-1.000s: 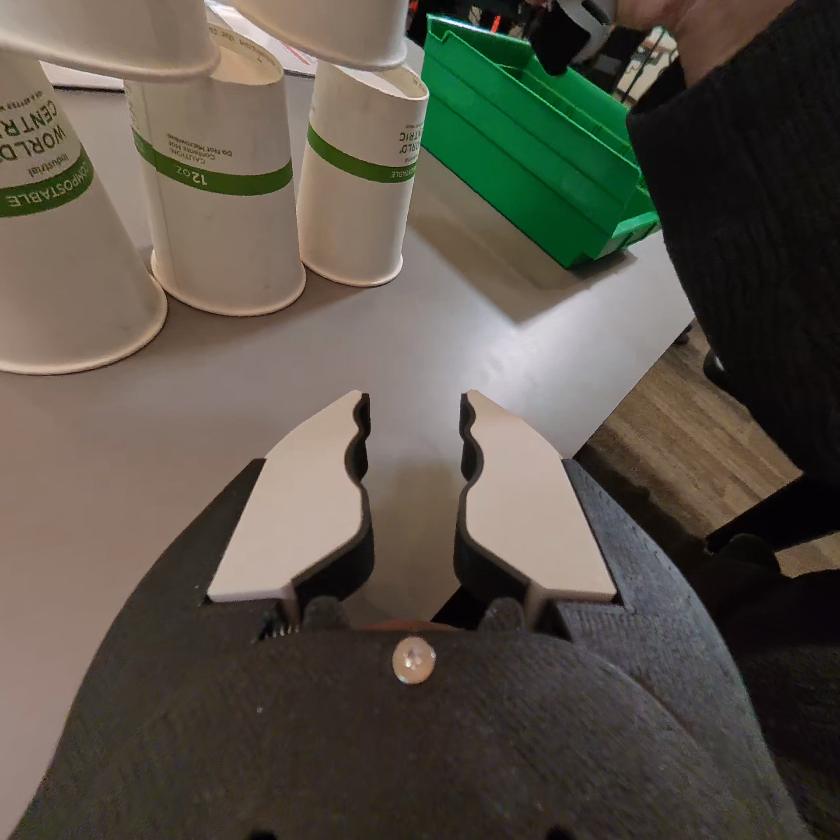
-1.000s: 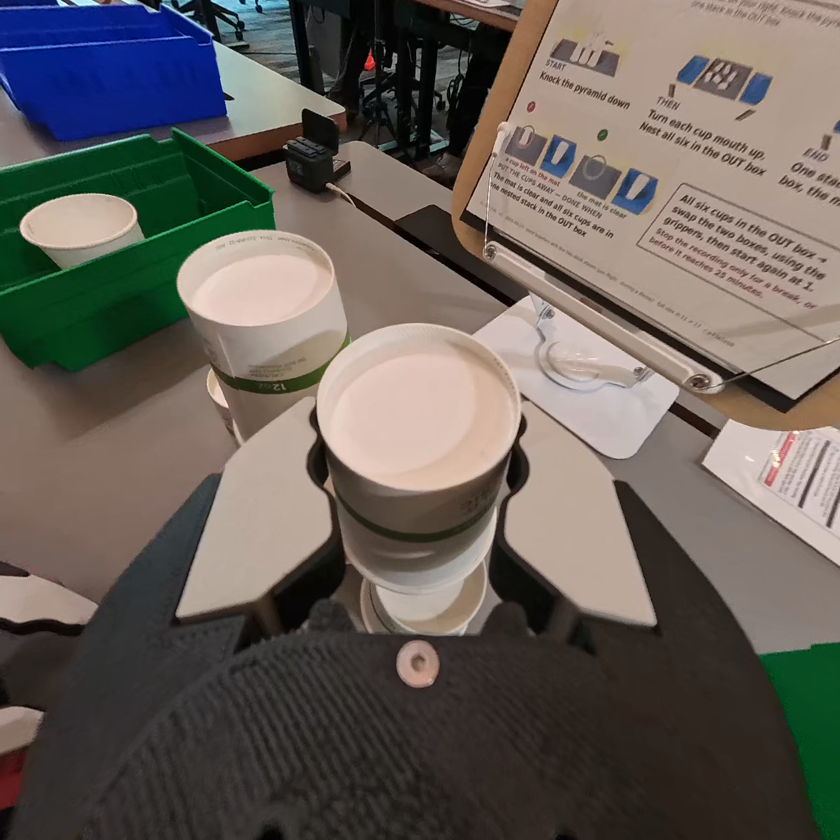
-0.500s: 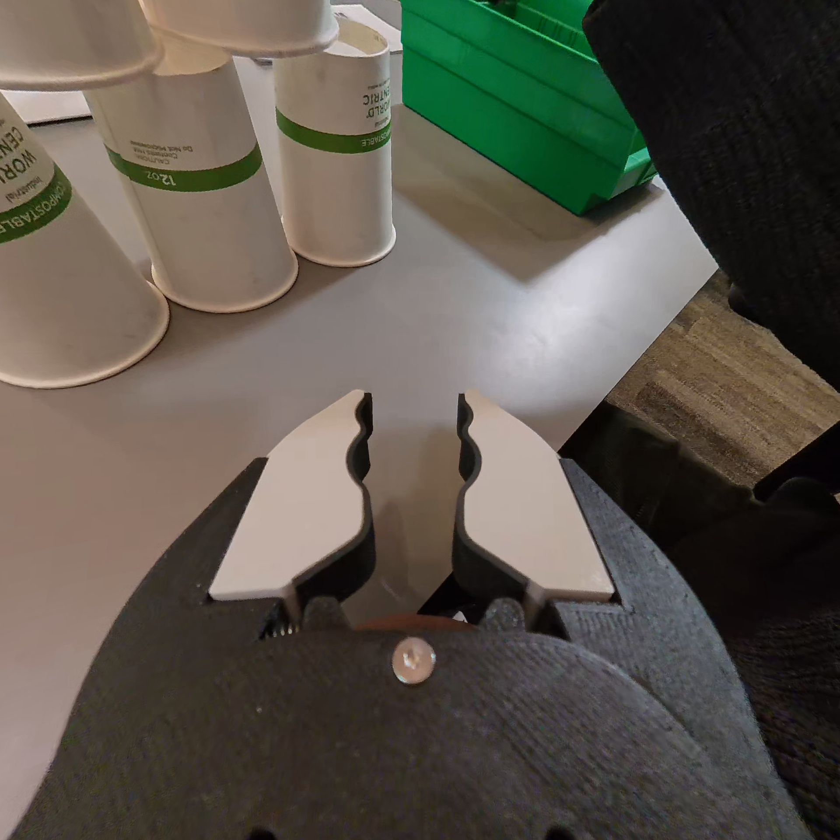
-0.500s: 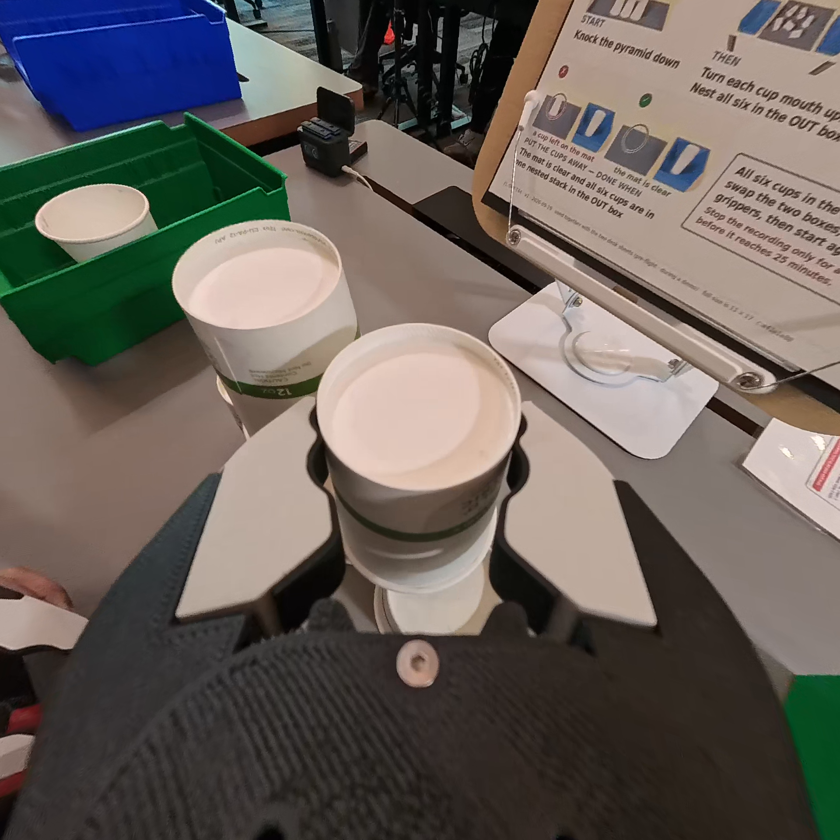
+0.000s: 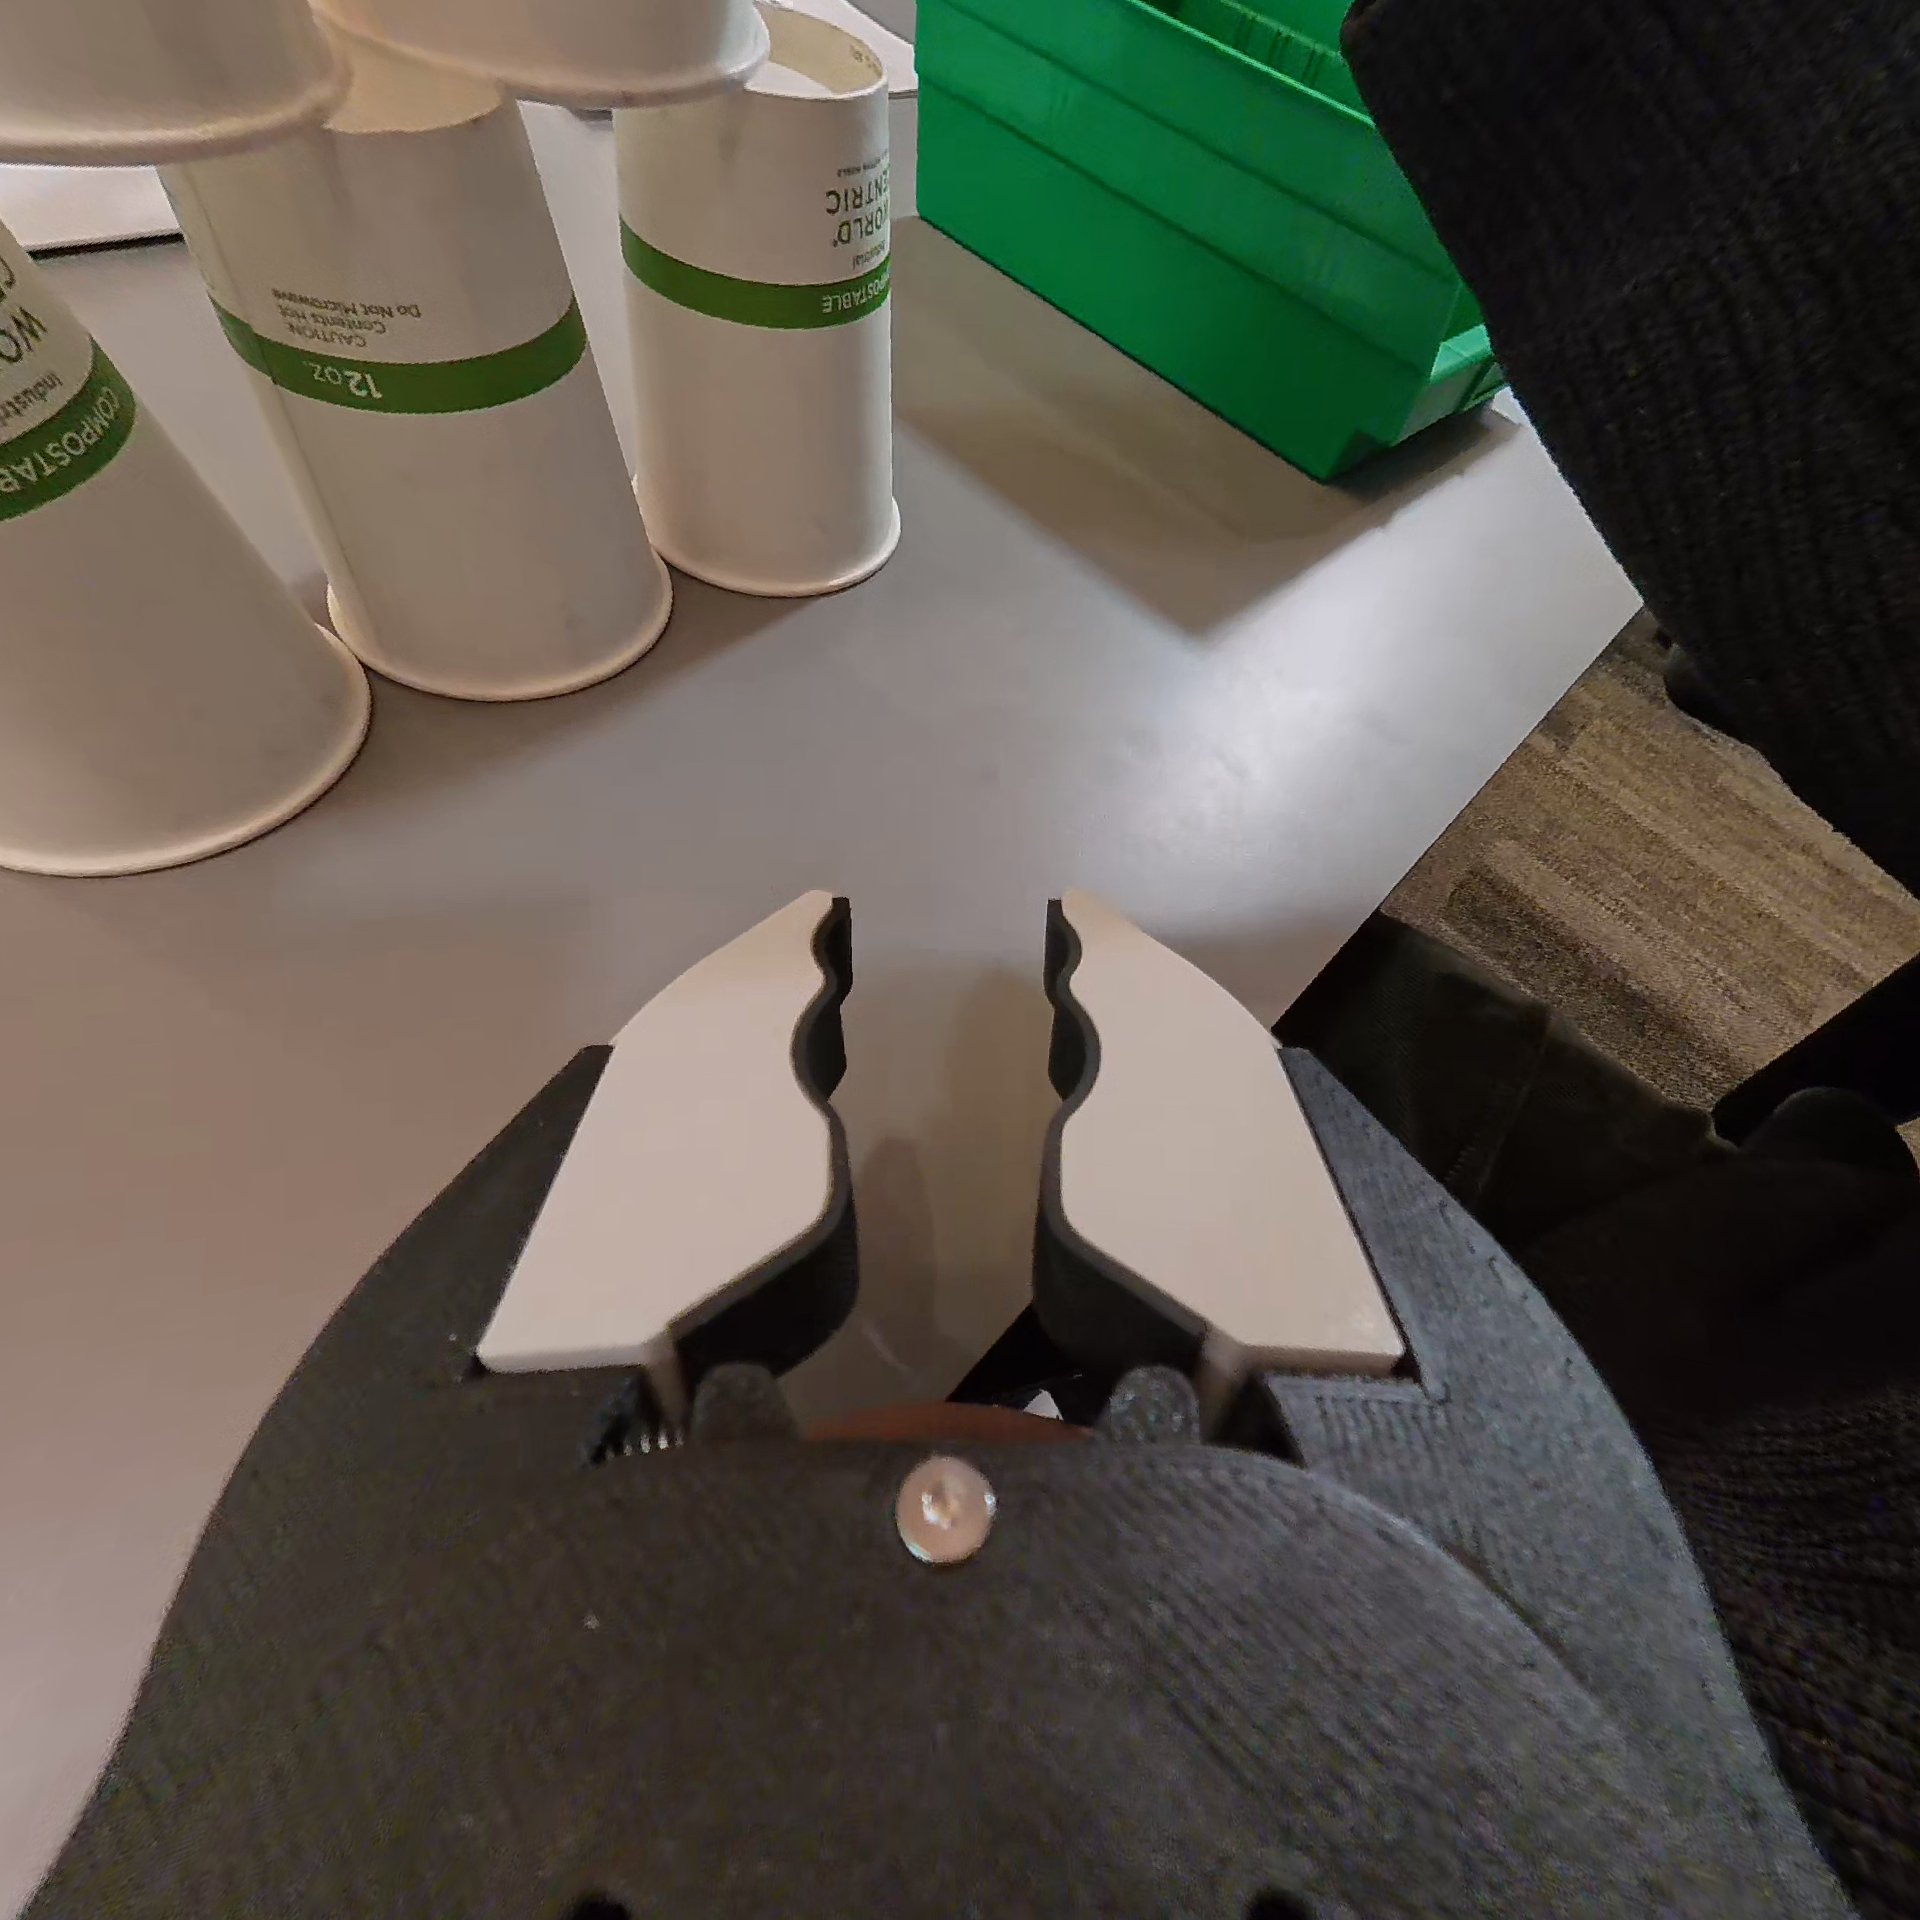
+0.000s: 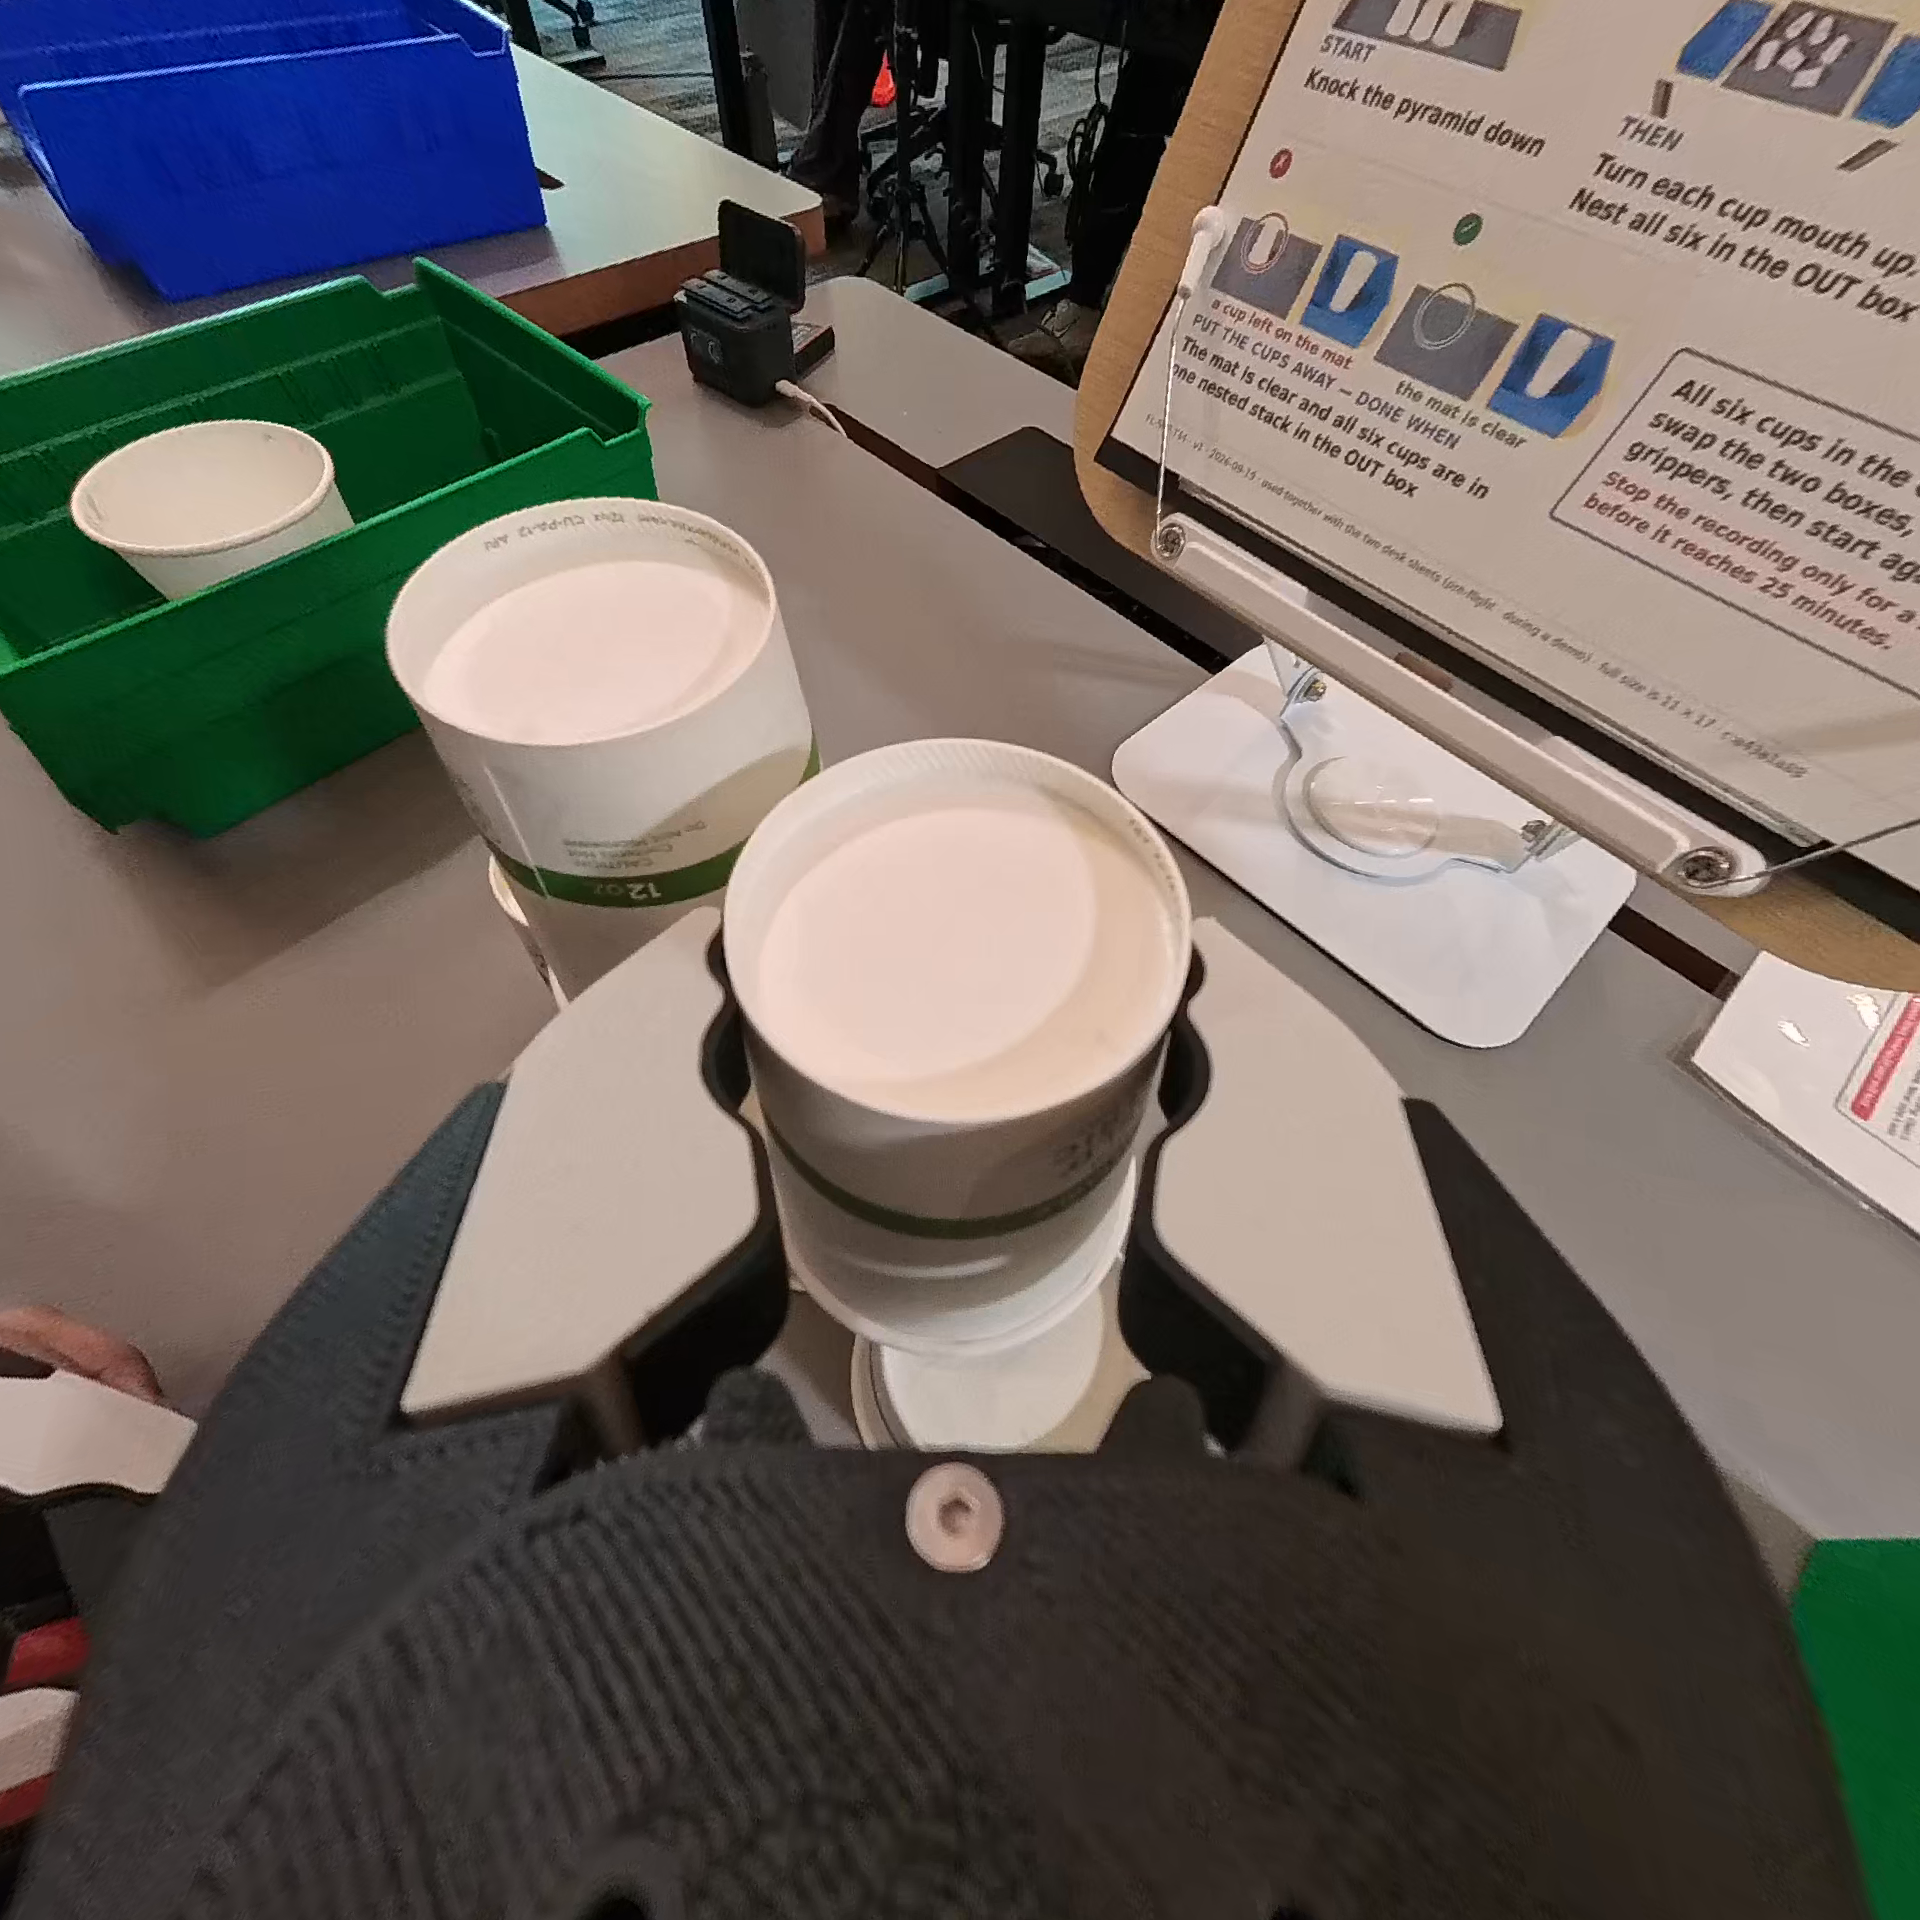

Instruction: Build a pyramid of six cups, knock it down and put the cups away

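Cup [image 6: 935, 1049]: you have it upside down in your right tool [image 6: 954, 935], base facing the camera, the two fingers pinching its wall on either side just below the base. Directly under it, the pale round base of another cup [image 6: 977, 1392] shows through the gap. Whether the two touch, you cannot tell from here. Just beside your grip, to the left, a second upturned cup [image 6: 603, 707] stands on top of a lower one. Farther left is a green bin [image 6: 312, 675] with one cup [image 6: 208, 509] mouth up inside it, and a blue bin [image 6: 270, 135] lies beyond on another table. To the right, a printed sheet [image 6: 1558, 312] leans on a stand with a white foot [image 6: 1371, 862], and a small black device [image 6: 748, 322] sits near the far edge.

Your left tool [image 5: 945, 909] holds nothing. Its fingers are spread with a clear gap between them, low over the bare tabletop [image 5: 935, 675] near its edge. Ahead and to its left, well apart from the tips, three upturned cups stand in a row: a near one [image 5: 156, 675], a middle one [image 5: 447, 468] and a far one [image 5: 758, 395]. More cups [image 5: 582, 42] rest across their bases. A green bin [image 5: 1195, 229] stands behind them, and your dark sleeve [image 5: 1714, 364] fills the right side above the floor [image 5: 1662, 883].
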The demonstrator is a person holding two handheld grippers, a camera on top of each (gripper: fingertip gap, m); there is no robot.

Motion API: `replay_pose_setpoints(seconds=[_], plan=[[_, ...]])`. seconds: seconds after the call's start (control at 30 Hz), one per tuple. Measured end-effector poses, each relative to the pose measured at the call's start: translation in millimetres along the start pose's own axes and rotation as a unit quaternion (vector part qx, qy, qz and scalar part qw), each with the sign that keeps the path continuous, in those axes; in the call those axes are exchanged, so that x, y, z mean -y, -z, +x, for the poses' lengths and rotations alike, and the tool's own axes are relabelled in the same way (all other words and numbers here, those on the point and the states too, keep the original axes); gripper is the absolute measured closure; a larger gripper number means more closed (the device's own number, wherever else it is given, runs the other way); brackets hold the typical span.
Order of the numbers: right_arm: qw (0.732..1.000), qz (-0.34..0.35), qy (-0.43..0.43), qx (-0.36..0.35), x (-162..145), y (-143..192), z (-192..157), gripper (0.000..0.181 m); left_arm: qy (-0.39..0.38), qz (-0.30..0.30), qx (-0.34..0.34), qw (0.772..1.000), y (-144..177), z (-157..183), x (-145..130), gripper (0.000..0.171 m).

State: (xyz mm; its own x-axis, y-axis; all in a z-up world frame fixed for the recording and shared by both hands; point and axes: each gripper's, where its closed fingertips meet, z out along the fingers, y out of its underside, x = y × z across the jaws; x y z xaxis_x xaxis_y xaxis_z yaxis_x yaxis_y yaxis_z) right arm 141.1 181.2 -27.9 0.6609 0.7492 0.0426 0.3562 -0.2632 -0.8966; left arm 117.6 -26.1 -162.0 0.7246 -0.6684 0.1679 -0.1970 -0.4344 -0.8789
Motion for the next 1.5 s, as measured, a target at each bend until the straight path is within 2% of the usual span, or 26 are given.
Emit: replay_pose_setpoints(seconds=[1.5], plan=[[1.0, -0.005, 0.014, -0.004, -2.7, 2.6, 0.8, 0.098, 0.011, -0.017, -0.004, 1.0, -1.0, -0.7, -6.1, 0.135]])
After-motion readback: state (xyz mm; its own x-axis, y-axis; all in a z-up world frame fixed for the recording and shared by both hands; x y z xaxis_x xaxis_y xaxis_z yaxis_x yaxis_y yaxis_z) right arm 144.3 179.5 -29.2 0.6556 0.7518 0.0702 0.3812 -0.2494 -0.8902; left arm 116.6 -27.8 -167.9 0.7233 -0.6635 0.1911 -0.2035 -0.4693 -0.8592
